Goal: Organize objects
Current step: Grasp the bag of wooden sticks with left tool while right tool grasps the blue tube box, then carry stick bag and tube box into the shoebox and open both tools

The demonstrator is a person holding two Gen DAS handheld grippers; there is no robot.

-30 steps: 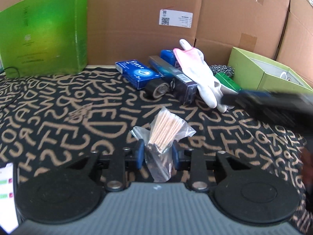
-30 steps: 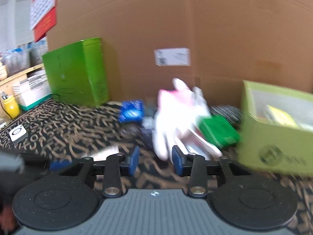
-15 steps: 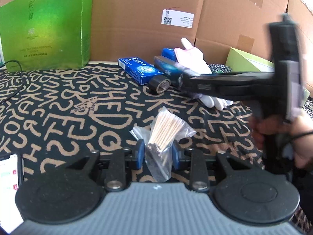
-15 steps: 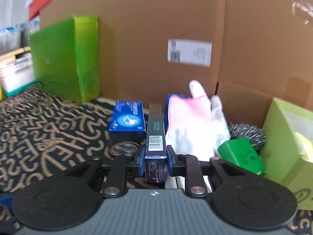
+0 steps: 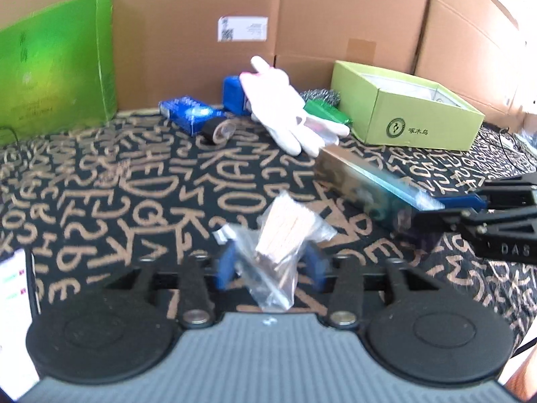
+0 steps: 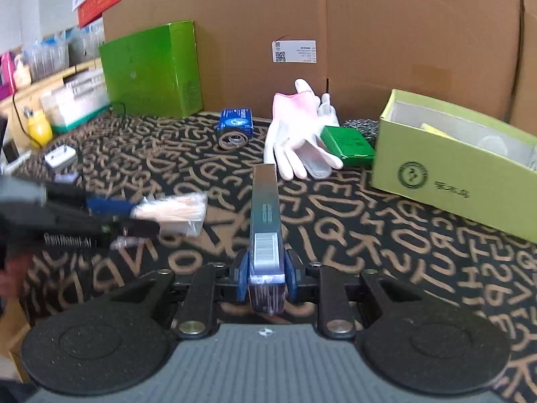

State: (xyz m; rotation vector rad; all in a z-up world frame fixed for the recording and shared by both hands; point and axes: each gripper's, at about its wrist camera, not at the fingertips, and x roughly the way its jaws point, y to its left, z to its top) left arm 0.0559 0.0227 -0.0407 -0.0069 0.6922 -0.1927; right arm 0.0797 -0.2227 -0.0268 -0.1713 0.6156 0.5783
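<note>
The left gripper (image 5: 270, 265) is opening its jaws around the bag of cotton swabs (image 5: 280, 235) over the patterned cloth (image 5: 134, 201), while the right gripper (image 6: 266, 277) is clamping the long dark box (image 6: 265, 215) near the light green box (image 6: 446, 174).

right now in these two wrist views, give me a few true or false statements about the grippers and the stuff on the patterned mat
1. The right gripper holds a long narrow box. True.
2. The left gripper has a bag of wooden sticks between its fingers. True; its jaws are opening.
3. The light green open box is turned upside down. False: its open side faces up, with things inside.
4. The white glove lies inside that box. False: it lies on the mat, beside the small green box.
5. The tape roll sits by the blue box. True.
</note>
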